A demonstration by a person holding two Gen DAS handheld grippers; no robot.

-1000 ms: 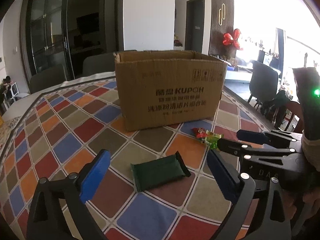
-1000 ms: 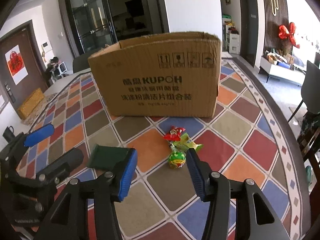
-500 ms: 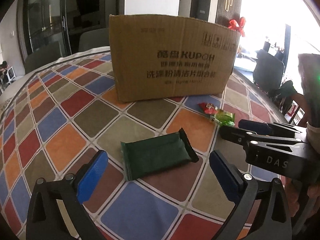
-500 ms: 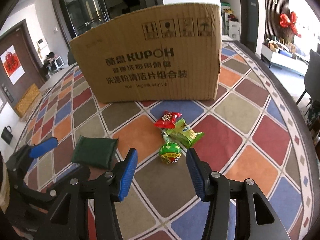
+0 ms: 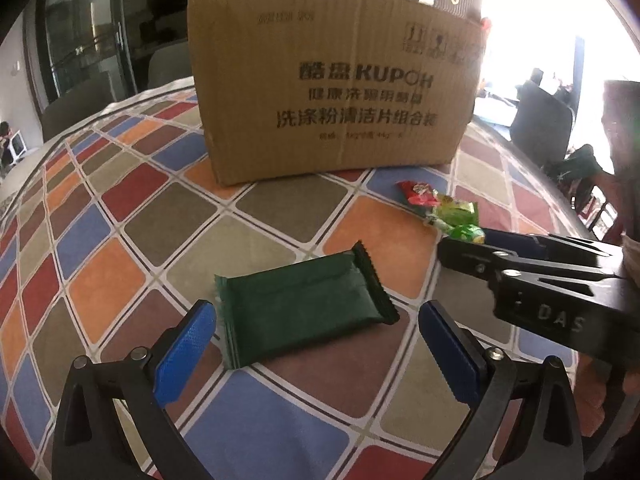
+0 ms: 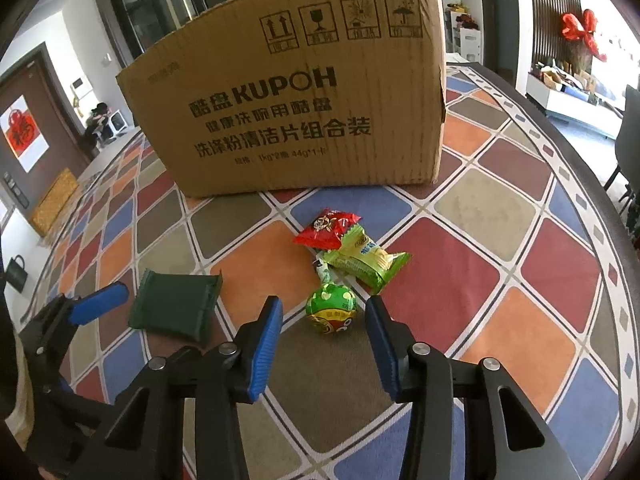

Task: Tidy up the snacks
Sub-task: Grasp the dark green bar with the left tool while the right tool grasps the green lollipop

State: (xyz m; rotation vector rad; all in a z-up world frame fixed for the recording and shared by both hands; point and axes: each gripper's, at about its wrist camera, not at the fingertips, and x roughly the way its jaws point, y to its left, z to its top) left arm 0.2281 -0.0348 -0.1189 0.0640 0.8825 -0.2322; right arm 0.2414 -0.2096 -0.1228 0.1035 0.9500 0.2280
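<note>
A dark green snack pack (image 5: 304,312) lies flat on the patterned table, and my left gripper (image 5: 316,320) stands open just in front of it, its blue pads to either side of the pack's near end without touching. A round green lollipop (image 6: 331,307) lies just ahead of my right gripper (image 6: 324,316), whose jaws are closing with the sweet close to the gap; the pads do not press on it. Behind the lollipop lie a light green packet (image 6: 366,258) and a red packet (image 6: 328,229). A cardboard box (image 6: 304,112) stands beyond them.
The table's checked cloth (image 6: 516,264) spreads in all directions, with its dark rim (image 6: 600,184) curving off to the right. My right gripper's black body (image 5: 560,280) shows at the right of the left wrist view. Chairs and a room lie beyond.
Both grippers have sunk toward the table and come closer to the snacks. The right gripper's jaws have narrowed around the space before the lollipop.
</note>
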